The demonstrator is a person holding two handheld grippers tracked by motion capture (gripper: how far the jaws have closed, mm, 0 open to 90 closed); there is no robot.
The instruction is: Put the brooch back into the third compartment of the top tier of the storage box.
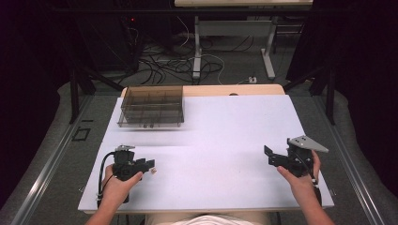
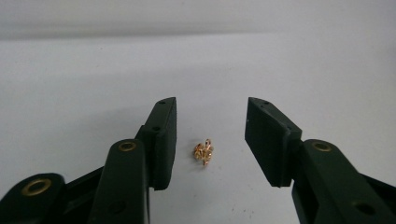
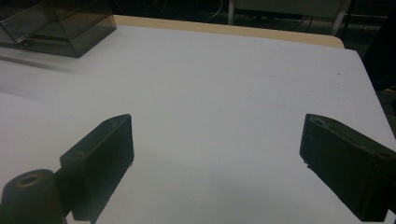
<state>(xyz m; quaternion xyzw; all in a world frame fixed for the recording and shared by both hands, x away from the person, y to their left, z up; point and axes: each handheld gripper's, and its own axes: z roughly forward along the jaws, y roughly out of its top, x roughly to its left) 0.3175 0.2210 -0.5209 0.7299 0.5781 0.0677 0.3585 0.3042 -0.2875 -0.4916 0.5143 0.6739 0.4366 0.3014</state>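
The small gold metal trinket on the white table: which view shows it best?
The left gripper view: the small gold metal trinket lies sharp and close on the white table, between the left gripper's open jaws, untouched. The high view shows a tiny speck by that gripper's tips.

A flat white rectangular table top (image 1: 225,136) with a pale wooden strip along its far edge. On it, toward the far left corner, stands a smoky transparent plastic box (image 1: 151,106) divided into compartments. Near the front left lies a small gold-coloured metal trinket (image 2: 204,152), well apart from the box.
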